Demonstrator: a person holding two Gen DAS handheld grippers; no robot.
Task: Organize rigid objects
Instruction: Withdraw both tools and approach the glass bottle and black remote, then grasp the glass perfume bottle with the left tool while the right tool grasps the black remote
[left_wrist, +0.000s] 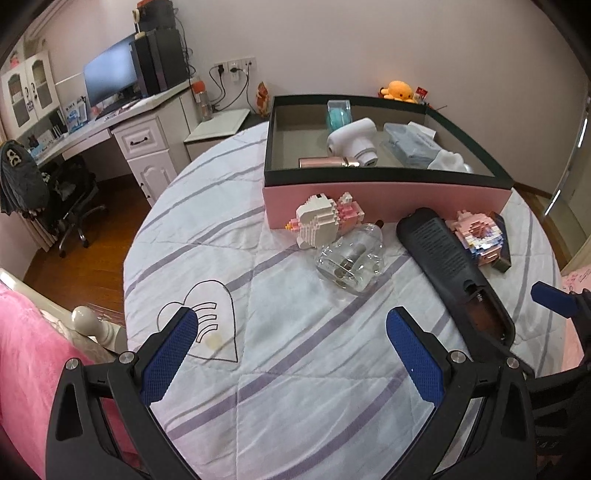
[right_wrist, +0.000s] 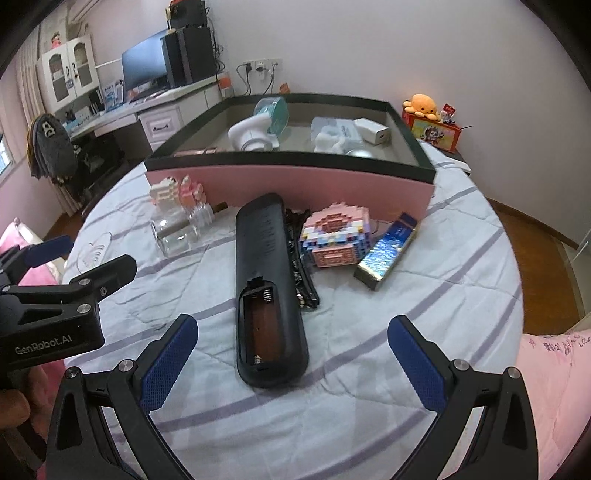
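Note:
A pink box with a black rim (left_wrist: 388, 201) (right_wrist: 295, 184) stands at the back of the round table and holds several items. In front of it lie a black remote (right_wrist: 267, 280) (left_wrist: 450, 266) with its battery bay open, a clear glass bottle (left_wrist: 349, 260) (right_wrist: 177, 230), a white and pink brick figure (left_wrist: 321, 219) (right_wrist: 177, 192), a pink brick house (right_wrist: 334, 236) (left_wrist: 478, 234), a shiny blue box (right_wrist: 386, 251) and a black hair clip (right_wrist: 301, 258). My left gripper (left_wrist: 291, 349) is open over bare cloth. My right gripper (right_wrist: 291, 350) is open, astride the remote's near end.
The table wears a white quilt with purple stripes (left_wrist: 280, 369). A desk with a monitor (left_wrist: 110, 74) and an office chair (left_wrist: 62, 192) stand far left. A pink bed (left_wrist: 22, 350) lies at the near left. An orange plush (right_wrist: 423, 105) sits behind the box.

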